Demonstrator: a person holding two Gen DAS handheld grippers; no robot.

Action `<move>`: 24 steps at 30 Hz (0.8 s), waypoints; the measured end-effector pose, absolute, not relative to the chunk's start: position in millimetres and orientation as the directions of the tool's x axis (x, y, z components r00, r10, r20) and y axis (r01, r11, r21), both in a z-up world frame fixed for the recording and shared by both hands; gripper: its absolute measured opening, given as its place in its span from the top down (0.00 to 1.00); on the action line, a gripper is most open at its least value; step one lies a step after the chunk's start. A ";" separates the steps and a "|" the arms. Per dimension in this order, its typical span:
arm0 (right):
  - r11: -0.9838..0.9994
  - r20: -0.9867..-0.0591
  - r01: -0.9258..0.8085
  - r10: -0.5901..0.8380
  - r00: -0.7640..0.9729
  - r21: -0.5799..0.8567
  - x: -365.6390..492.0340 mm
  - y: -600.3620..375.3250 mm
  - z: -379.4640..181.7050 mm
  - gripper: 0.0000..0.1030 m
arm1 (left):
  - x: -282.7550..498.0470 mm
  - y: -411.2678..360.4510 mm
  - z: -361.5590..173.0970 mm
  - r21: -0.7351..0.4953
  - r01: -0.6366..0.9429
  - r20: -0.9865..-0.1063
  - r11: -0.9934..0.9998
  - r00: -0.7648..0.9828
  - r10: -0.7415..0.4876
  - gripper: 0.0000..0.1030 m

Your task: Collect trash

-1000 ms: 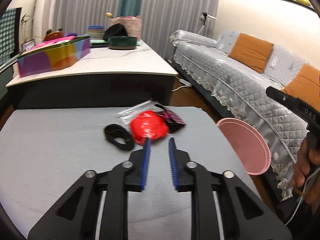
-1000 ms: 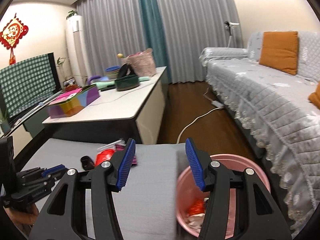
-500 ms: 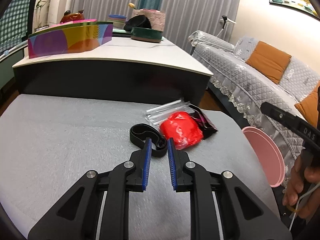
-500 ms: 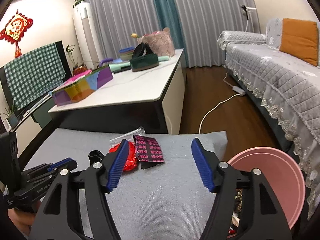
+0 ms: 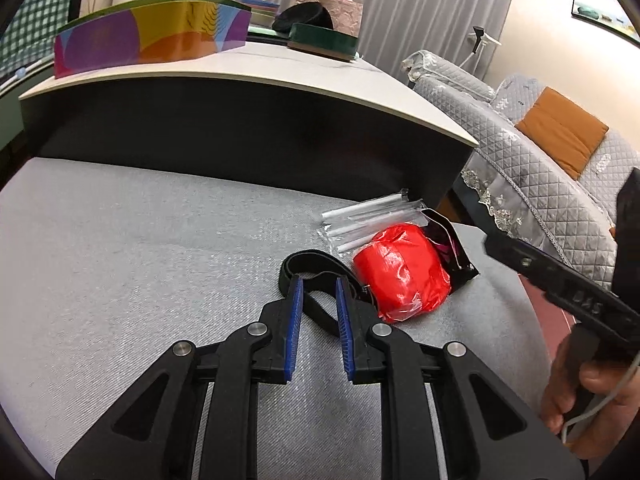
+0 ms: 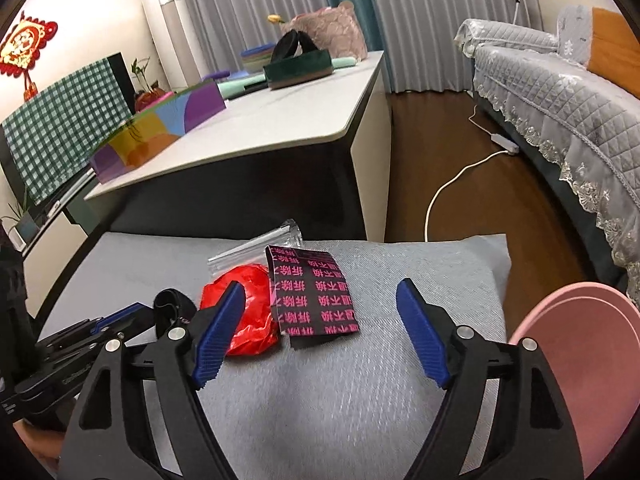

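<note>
On the grey padded surface (image 5: 140,248) lie a black band (image 5: 316,276), a crumpled red plastic bag (image 5: 404,276), a black packet with pink characters (image 6: 316,292) and a clear plastic sleeve (image 5: 368,216). My left gripper (image 5: 318,286) is open, its fingertips on either side of the black band, not closed on it. My right gripper (image 6: 320,300) is wide open just above the black packet, with the red bag (image 6: 244,308) by its left finger. The pink bin (image 6: 580,360) stands at the right.
A low white-topped table (image 6: 288,120) stands behind the grey surface, with a colourful box (image 5: 152,36) and a dark green tin (image 6: 300,68). A grey sofa (image 6: 560,92) runs along the right. A white cable (image 6: 452,184) lies on the wooden floor.
My left gripper moved forward and left onto the black band. My right gripper swung left from over the pink bin to above the black packet, staying open.
</note>
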State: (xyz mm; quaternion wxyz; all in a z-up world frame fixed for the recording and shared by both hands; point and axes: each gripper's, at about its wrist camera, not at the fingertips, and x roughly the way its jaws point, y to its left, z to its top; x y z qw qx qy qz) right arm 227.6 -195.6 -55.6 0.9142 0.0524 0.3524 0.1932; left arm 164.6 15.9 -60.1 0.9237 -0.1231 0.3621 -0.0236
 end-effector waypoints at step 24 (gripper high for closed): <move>0.930 -0.686 -0.313 0.355 0.636 0.191 229.0 -183.8 -63.6 0.49 | 160.0 10.7 -61.9 -0.209 -0.023 -0.687 0.978 0.715 -0.130 0.98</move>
